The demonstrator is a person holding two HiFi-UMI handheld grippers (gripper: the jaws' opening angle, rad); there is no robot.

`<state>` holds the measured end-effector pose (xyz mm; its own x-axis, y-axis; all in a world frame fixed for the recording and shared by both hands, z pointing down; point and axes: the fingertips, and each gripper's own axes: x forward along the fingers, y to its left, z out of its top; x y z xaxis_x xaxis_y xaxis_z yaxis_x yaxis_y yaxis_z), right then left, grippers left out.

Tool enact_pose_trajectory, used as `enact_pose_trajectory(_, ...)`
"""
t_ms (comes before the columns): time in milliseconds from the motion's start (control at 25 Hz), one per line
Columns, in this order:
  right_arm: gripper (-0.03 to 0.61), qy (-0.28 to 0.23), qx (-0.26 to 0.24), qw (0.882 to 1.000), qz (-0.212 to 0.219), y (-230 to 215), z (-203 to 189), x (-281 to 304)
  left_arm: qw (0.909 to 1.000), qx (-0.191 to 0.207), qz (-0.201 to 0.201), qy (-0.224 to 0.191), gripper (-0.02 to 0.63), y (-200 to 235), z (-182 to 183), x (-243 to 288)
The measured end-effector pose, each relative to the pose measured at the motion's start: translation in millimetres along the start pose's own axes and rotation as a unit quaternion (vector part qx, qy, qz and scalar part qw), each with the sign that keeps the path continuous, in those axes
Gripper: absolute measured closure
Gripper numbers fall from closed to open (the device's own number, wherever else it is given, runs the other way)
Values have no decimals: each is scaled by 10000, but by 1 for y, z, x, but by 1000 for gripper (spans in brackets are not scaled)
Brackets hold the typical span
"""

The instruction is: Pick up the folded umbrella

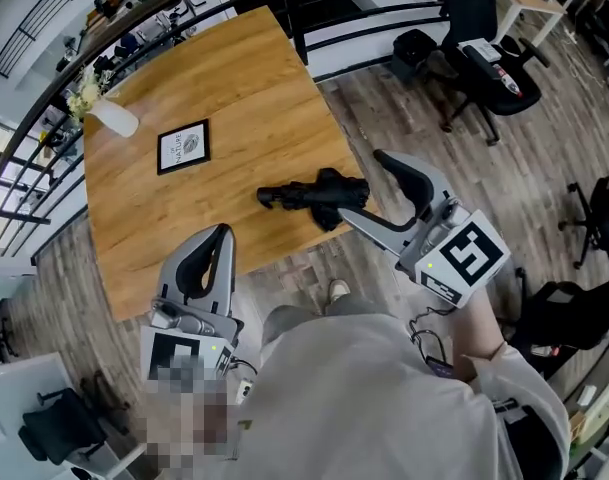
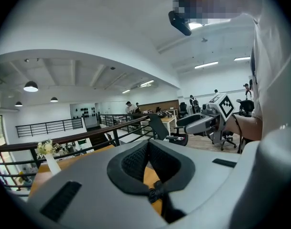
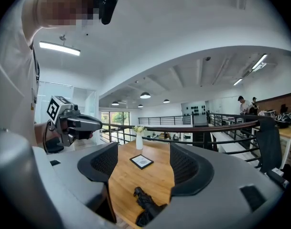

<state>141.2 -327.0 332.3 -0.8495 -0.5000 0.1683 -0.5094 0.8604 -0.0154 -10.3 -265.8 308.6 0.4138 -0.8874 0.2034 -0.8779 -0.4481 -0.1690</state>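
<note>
The folded black umbrella (image 1: pixel 312 196) lies on the wooden table (image 1: pixel 234 78) near its front right edge. My right gripper (image 1: pixel 359 186) hovers at the umbrella's right end with its jaws spread wide and nothing pressed between them. In the right gripper view the umbrella (image 3: pixel 146 205) shows low between the open jaws of my right gripper (image 3: pixel 144 149), just ahead of them. My left gripper (image 1: pixel 222 233) hangs over the table's front edge to the left of the umbrella, its pads meeting with nothing held. In the left gripper view the left gripper (image 2: pixel 147 149) is shut.
A white vase with flowers (image 1: pixel 112 116) and a small framed picture (image 1: pixel 183 146) stand on the far left part of the table. A black railing (image 1: pixel 314 8) runs behind it. Office chairs (image 1: pixel 474 28) stand on the wood floor to the right.
</note>
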Motion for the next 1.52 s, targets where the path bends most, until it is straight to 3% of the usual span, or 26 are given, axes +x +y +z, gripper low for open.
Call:
enact_pose_trajectory(560,232,780,198,9967,-41,11,-34,42,9983,109,-557,163,597,33,-17,15)
enact_pose_trajectory(760,233,1334,665,9886,201,7,-68,73,9971,-76,-722,218,597,51,-36,30)
enact_pose_trajectory(960,232,2249,542,9724,307,-4,-123,110,9942,-199,-930,507,597,62,-67,49)
enact_pose_trajectory(1200,232,3291,479,9418,499,-13,-206,141,9865,-547,-1018,1163,597,70,-132,68)
enact_pose_trajectory(1360,232,3774,537,9224,623,-13,-253,150,9797,-775,-1064,1513,597,70,-173,76)
enact_pose_trajectory(1520,232,4016,699,9105,697,-10,-278,164,9685,-1261,-1110,1841,597,70,-208,74)
